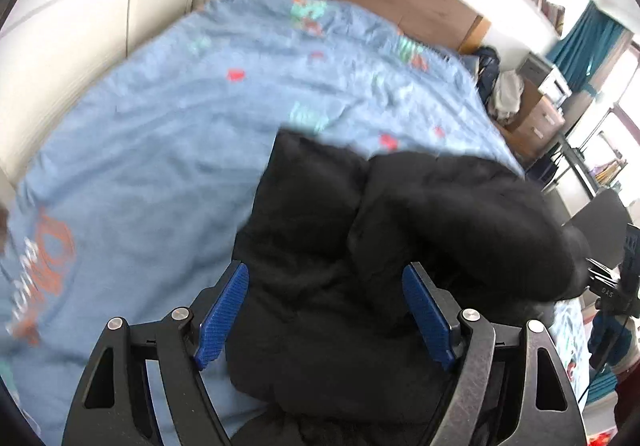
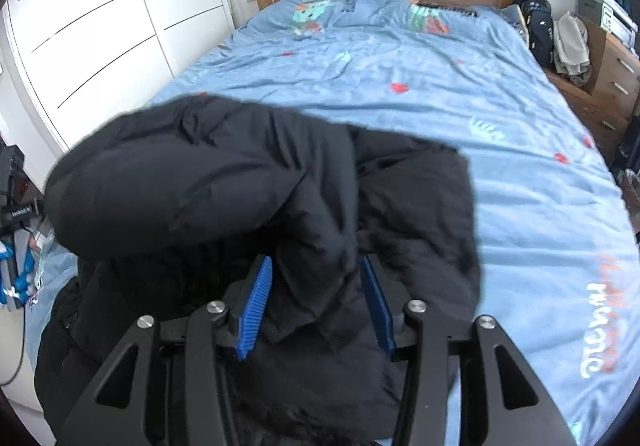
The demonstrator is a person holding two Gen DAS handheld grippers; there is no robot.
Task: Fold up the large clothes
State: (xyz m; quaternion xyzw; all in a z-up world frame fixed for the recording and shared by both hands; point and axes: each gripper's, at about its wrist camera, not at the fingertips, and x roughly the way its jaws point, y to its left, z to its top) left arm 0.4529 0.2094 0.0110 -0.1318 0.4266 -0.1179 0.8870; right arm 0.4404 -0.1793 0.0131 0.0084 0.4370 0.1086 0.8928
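Jacket [image 2: 256, 182] lay bunched on bed [image 2: 460, 94]. I had left gripper [image 1: 326, 310] released wide; right gripper [image 2: 316, 306] parted, fabric between, seemingly unpinched. Should've lifted clear before regrasping an edge.

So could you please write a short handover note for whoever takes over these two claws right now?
Left claw: open, above the black padded jacket, holding nothing.
Right claw: part open; a fold of the jacket sits between its blue pads, whether they touch it is unclear.
The jacket lies bunched at the near end of the blue bed cover, one bulky part doubled over the rest.
Done: a first rough fold, apparently.
Left: probably flatten, square up and finish folding.
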